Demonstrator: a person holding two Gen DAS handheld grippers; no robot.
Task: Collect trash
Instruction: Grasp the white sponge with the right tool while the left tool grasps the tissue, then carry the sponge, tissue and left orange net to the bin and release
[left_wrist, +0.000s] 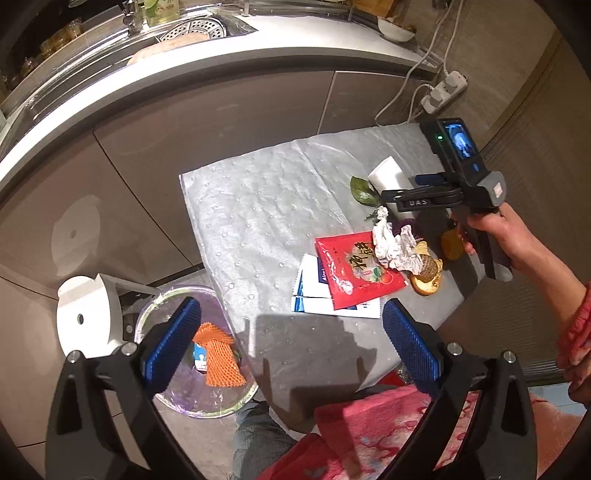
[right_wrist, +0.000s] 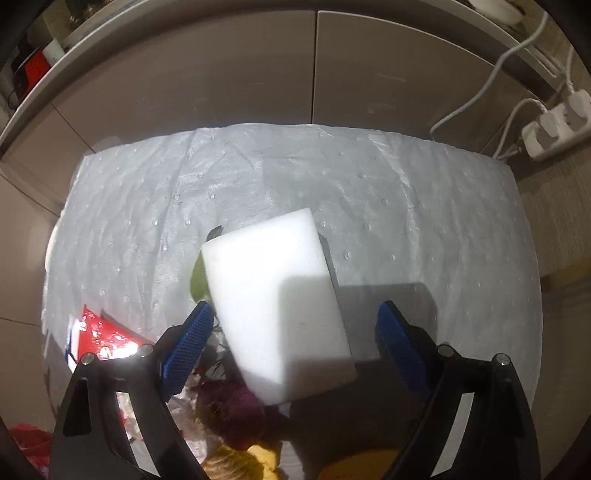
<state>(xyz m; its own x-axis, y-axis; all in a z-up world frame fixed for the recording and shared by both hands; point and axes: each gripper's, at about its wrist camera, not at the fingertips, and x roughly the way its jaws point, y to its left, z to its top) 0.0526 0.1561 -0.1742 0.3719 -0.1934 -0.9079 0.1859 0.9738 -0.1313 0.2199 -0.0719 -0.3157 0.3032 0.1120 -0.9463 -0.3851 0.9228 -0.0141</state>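
From the left wrist, the left claw stands spread wide with nothing between its blue pads, hanging over the near left corner of the table, which is covered in a grey dimpled sheet. Below the left pad, off the table's left edge, a bin lined with a clear bag holds an orange foam net and a small blue-and-white packet. Beside the bin stands a white round-topped appliance. The remaining trash lies bunched along the table's right edge: a red snack packet lying on white-and-blue packets, a crumpled tissue, a green leaf, a white foam block and orange peel. A person's hand holds the right claw above that pile, over the block. A white power strip lies on the floor beyond the table. From the right wrist, the right claw is spread, pointing down, with the white foam block lying between the pads; the left pad is just beside the block's edge and the right pad is clear of it. The leaf peeks out at the block's left side, the red packet shows toward the left, and purple and yellow scraps lie near the bottom of the view.
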